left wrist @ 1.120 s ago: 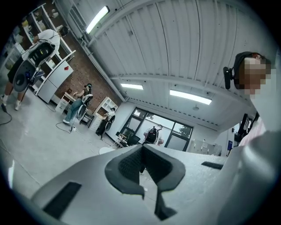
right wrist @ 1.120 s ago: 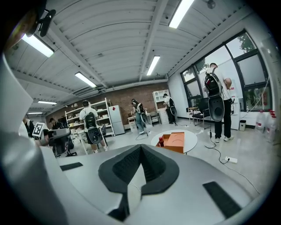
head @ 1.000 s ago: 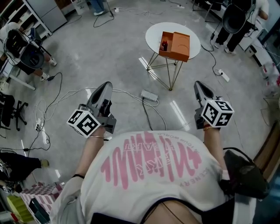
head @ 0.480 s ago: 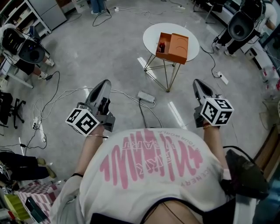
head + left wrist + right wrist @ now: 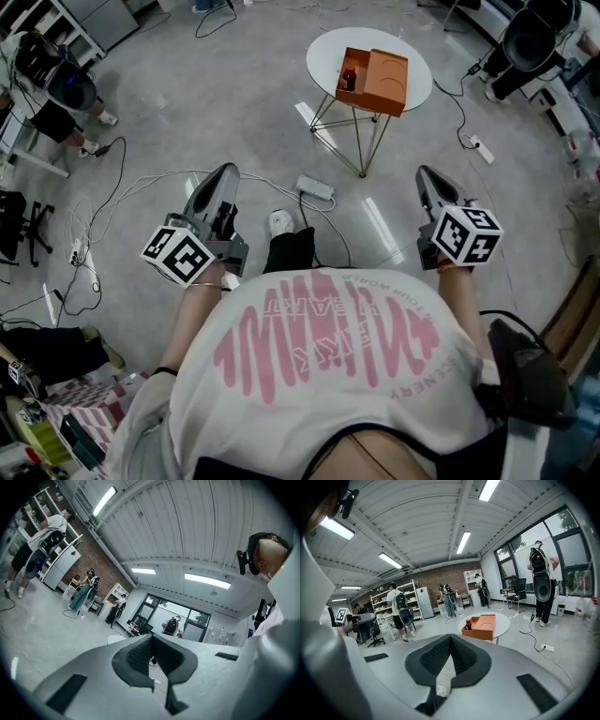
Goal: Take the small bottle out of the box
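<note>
An orange box [image 5: 377, 81] lies open on a small round white table [image 5: 412, 66] far ahead of me. A small red bottle [image 5: 349, 79] stands in the box's left compartment. The right gripper view shows the same box [image 5: 483, 626] and bottle [image 5: 468, 625] in the distance beyond the jaws. My left gripper [image 5: 225, 175] and right gripper [image 5: 425, 178] are held out in front of my chest, well short of the table. The left gripper's [image 5: 151, 638] jaws meet at the tip, and so do the right gripper's [image 5: 450, 636]. Both are shut with nothing between them.
The table stands on thin gold wire legs [image 5: 361, 145]. Cables and a power strip [image 5: 317, 188] lie on the grey floor between me and the table. Another strip [image 5: 478, 149] is at the right. My shoe [image 5: 280, 223] is forward. Several people, shelves and chairs ring the room.
A dark trouser leg and a white shoe have come into view between the grippers, and the floor cables have slid nearer. Both grippers stay shut and level with each other.
</note>
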The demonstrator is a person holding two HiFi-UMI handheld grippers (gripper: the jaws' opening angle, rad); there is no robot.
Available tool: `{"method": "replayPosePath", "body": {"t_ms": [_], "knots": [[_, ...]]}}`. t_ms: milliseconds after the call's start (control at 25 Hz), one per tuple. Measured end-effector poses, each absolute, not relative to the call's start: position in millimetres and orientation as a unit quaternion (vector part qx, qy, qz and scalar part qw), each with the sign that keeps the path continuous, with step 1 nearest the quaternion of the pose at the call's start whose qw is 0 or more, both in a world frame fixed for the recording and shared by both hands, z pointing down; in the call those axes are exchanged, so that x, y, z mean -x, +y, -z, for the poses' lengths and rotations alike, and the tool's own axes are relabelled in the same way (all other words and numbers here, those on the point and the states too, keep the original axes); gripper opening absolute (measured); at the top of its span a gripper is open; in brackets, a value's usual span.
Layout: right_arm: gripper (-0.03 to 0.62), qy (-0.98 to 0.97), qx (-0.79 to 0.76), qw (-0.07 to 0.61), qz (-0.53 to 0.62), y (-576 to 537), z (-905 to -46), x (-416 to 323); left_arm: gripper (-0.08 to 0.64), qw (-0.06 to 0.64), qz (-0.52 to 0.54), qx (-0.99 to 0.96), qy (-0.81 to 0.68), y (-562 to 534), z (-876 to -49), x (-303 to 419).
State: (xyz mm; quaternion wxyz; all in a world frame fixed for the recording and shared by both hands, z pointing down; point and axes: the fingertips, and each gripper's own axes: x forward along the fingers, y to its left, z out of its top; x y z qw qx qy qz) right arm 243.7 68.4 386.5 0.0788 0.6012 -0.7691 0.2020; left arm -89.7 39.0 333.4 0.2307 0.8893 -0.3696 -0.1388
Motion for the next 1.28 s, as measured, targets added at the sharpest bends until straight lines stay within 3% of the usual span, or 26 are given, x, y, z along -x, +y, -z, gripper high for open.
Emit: {"method": "replayPosePath", "body": {"t_ms": [680,1280], "knots": [[0.003,-0.745,-0.614,0.1,-0.241,-27.4,-430.5,-228.1,0.008,0.277,0.116,-0.889,-0.345,-75.2,-375.2,89.4],[0.004,-0.746,-0.617,0.093,-0.233,-187.0,-398.0,-200.4,0.008,0.28,0.112,-0.904,-0.302,-225.6,-349.2,92.4]]}}
